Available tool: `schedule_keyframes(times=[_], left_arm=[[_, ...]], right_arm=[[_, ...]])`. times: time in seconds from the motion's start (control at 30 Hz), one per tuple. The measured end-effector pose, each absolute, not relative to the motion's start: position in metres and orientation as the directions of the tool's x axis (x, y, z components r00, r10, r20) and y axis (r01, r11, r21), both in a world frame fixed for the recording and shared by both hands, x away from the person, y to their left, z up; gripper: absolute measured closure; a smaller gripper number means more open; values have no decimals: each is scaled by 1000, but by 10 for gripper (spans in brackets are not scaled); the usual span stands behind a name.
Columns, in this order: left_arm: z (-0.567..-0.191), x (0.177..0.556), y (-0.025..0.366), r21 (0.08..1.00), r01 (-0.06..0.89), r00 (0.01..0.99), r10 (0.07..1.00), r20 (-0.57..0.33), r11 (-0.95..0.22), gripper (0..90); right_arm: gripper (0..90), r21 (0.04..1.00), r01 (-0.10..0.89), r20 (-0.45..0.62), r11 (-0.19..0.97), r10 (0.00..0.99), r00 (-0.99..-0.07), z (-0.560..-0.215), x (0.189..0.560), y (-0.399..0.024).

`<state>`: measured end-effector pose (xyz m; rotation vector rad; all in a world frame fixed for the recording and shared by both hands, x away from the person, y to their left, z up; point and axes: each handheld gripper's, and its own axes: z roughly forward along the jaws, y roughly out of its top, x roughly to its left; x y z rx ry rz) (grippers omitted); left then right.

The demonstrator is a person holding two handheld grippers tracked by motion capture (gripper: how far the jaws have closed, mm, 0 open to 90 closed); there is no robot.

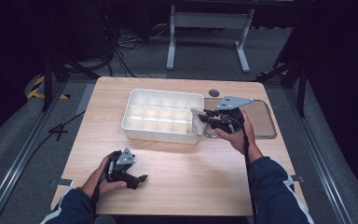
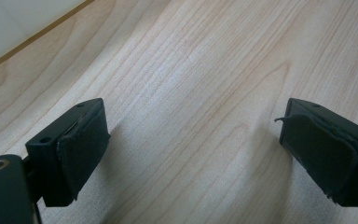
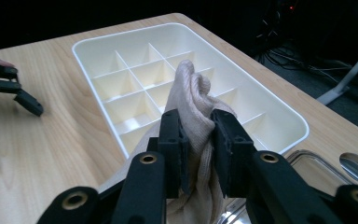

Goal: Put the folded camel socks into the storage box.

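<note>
High view: right gripper sits over the tray's right end, near the desk's far-right part, jaws clamped on a beige cloth hanging at the white divided tray. Clear lid lies flat by the desk's right edge. Left gripper rests near the desk's near-left edge.

Left gripper view: jaws wide apart, nothing btwn them, bare desk below.

Right gripper view: jaws pinch the cloth mid-fold, bunched top sticking up over the tray's compartments; left gripper well apart at left.
</note>
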<state>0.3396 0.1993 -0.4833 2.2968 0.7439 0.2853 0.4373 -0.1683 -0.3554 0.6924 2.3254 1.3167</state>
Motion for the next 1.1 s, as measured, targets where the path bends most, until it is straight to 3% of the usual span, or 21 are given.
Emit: schedule_keyframes(times=[0.6,1.1], left_arm=[[-483,339,199,677,434,811,585,-7,-594,81],[-483,338,199,678,437,810,586,-11,-591,81]], right_arm=[[744,815,248,-167,523,623,-764,-378,468,-141],[739,696,272,-221,665,559,-799,-408,475,-125]])
